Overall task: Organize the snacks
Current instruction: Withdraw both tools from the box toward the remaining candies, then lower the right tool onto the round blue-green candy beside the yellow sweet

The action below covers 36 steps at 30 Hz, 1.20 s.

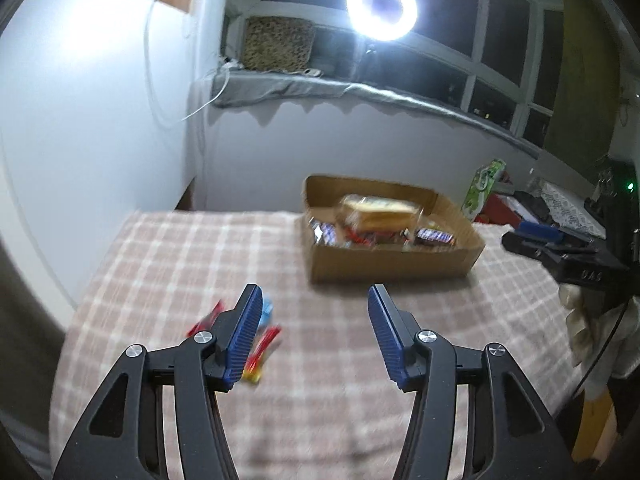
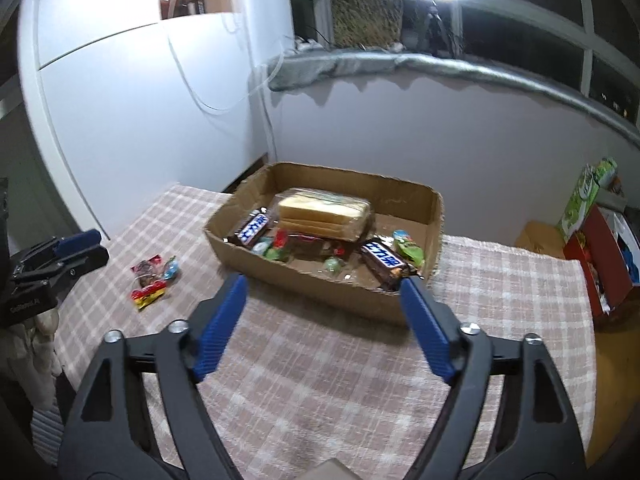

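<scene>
A shallow cardboard box (image 2: 256,268) (image 1: 384,266) stands on the checked cloth. It holds a wrapped loaf of sliced bread (image 2: 322,216) (image 1: 376,212), two dark chocolate bars (image 2: 384,262) and several small sweets. A small heap of loose snack packets (image 2: 152,280) (image 1: 264,344) lies on the cloth left of the box. My left gripper (image 1: 314,294) is open with nothing between its blue pads, hovering just right of those packets. My right gripper (image 2: 324,282) is open wide and empty, in front of the box's near wall.
The checked cloth (image 2: 320,380) covers the table, whose right edge drops off near a red box (image 2: 600,264) and a green carton (image 2: 580,200). A white wall and a window ledge lie behind. A bright ring light (image 1: 382,6) shines above.
</scene>
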Each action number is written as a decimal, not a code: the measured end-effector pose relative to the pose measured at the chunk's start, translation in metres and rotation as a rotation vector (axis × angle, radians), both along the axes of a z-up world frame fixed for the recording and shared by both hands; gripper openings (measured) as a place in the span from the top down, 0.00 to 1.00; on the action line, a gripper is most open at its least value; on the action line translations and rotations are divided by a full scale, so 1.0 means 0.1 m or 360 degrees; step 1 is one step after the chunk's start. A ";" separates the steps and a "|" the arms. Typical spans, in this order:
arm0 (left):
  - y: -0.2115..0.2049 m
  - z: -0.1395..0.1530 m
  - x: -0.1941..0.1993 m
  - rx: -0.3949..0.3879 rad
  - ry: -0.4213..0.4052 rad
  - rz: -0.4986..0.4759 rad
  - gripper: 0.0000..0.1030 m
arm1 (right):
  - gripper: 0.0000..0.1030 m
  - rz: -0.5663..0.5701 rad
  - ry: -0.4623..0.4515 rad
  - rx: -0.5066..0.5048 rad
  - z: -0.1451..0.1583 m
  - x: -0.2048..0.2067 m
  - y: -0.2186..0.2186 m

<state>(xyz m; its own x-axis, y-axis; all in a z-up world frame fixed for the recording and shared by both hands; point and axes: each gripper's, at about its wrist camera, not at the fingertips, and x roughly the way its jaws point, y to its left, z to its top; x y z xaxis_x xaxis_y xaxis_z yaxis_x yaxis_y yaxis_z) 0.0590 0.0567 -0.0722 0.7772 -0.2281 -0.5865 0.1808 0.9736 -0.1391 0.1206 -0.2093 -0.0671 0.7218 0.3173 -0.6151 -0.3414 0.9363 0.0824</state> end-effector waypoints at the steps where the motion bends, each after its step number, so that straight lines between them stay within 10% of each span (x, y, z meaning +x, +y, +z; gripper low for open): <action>1: 0.02 -0.03 -0.04 0.0005 0.0009 0.0012 0.47 | 0.17 0.0024 -0.0015 -0.0007 -0.02 -0.05 0.05; 21: 0.67 -0.46 -0.19 -0.0064 0.0128 0.0195 0.47 | 0.17 0.0414 0.0310 0.0007 -0.37 0.24 1.12; 26: 0.83 -0.48 -0.21 -0.0108 0.0116 0.0256 0.47 | 0.56 0.0520 0.0430 0.0064 -0.45 0.44 1.47; 36: 0.98 -0.52 -0.19 -0.0136 0.0113 0.0278 0.47 | 0.78 0.0643 0.0661 0.0123 -0.77 0.85 2.12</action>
